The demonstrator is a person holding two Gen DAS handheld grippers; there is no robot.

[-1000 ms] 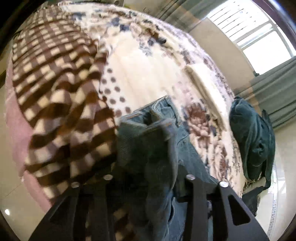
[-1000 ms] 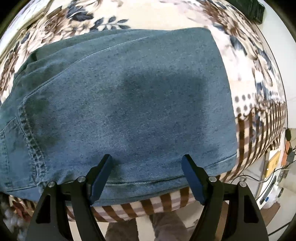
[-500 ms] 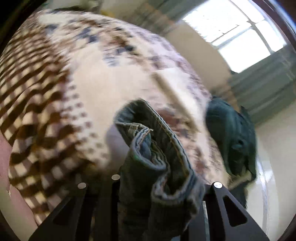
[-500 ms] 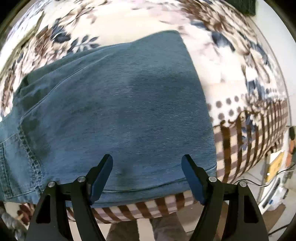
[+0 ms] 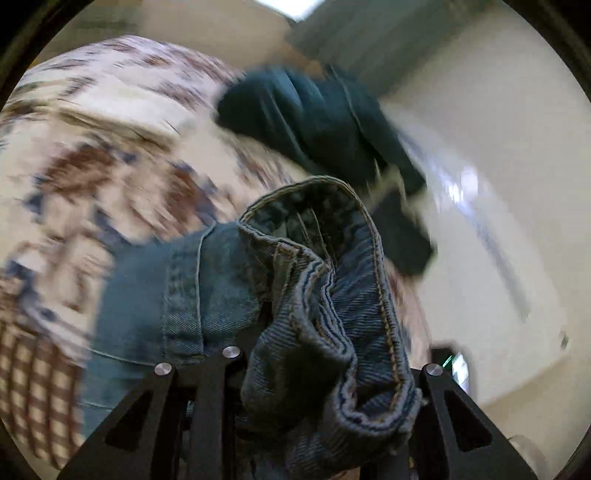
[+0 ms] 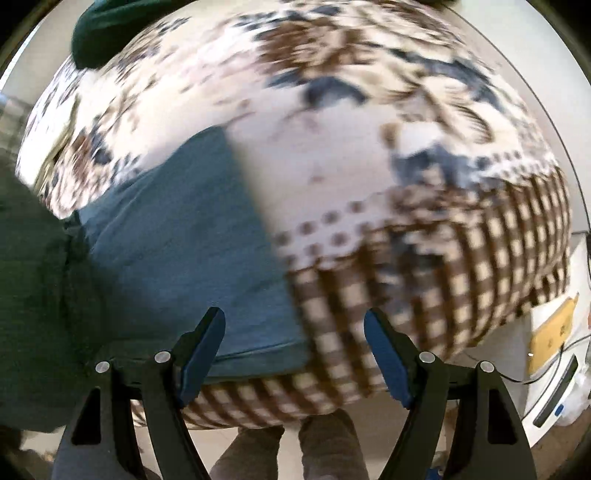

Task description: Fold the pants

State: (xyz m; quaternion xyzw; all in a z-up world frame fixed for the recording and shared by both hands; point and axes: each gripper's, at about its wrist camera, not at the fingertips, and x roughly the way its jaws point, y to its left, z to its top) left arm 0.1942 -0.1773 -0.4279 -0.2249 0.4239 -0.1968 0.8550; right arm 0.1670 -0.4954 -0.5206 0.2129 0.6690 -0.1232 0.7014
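Observation:
The blue jeans (image 6: 192, 243) lie folded on the patterned bedspread (image 6: 332, 147), their right edge running down the middle of the right wrist view. My right gripper (image 6: 295, 354) is open and empty, above the bed's near edge beside the jeans' hem. My left gripper (image 5: 325, 373) is shut on a bunched end of the jeans (image 5: 332, 295), hem and seams crumpled between its fingers, lifted above the rest of the denim (image 5: 159, 288). The picture is motion-blurred.
A dark green garment (image 5: 317, 118) lies at the far edge of the bed; it also shows in the right wrist view (image 6: 107, 33). The checked border (image 6: 461, 266) hangs over the bed's edge. A white device (image 6: 554, 387) stands on the floor at right.
My left gripper has swung right with the bunched denim, now facing the green garment and the wall. The right view has shifted so the jeans sit further left.

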